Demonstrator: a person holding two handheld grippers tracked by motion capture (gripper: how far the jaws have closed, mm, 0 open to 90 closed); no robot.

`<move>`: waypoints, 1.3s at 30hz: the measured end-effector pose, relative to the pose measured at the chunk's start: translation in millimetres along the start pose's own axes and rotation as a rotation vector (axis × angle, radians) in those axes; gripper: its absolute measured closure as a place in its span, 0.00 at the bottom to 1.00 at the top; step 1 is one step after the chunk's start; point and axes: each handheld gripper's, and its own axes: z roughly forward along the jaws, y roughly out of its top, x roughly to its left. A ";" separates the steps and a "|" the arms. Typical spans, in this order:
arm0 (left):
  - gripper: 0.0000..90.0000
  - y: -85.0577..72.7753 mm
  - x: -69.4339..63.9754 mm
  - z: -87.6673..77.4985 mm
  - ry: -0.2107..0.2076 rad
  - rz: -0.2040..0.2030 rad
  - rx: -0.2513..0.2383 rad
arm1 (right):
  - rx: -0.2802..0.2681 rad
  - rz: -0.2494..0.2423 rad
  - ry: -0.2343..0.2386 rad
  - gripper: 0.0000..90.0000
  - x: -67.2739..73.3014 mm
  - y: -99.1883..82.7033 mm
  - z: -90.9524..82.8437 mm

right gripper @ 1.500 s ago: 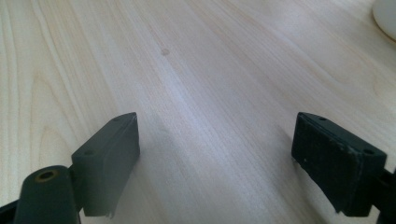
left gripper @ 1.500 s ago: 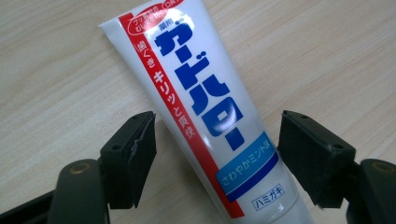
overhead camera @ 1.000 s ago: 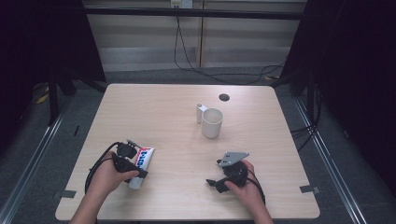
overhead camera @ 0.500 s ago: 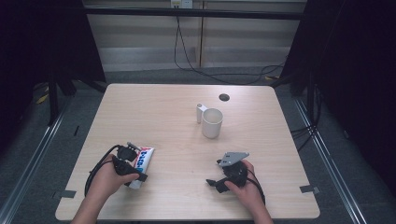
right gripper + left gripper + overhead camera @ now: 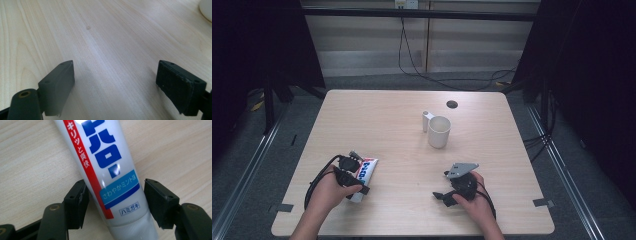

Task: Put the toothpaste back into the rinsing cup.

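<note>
White toothpaste tube (image 5: 110, 177), blue lettering

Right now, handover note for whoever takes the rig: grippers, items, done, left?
Left gripper: jaws open astride the toothpaste tube, near its cap end; left jaw at the tube, a gap at the right jaw, not clamped.
Right gripper: open, nothing between the jaws, low over bare table.
Tube lies flat at the table's front left. Cream mug stands mid-table.
Done: left gripper lined up on the tube.
Left: probably close and lift.
</note>
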 end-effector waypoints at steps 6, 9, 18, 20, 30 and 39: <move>0.44 2.8 -0.6 0.5 0.003 -0.032 0.017 | 0.000 0.000 -0.001 0.17 0.0 0.0 0.0; 0.46 3.0 -0.6 0.2 0.001 -0.048 0.021 | 0.000 0.001 -0.001 0.17 0.1 0.0 0.1; 0.57 3.1 -0.5 -0.9 -0.005 -0.028 0.042 | 0.000 0.000 -0.001 0.17 0.1 0.0 0.0; 0.58 3.3 -1.7 -1.1 0.002 0.002 0.047 | 0.000 0.000 -0.001 0.17 0.1 0.0 0.0; 0.60 4.3 -9.9 -2.5 0.047 0.092 0.053 | 0.000 0.000 0.000 0.17 0.0 0.0 0.0; 0.61 4.2 -7.0 -8.0 0.040 0.100 0.012 | 0.000 -0.001 -0.001 0.17 0.1 0.0 0.0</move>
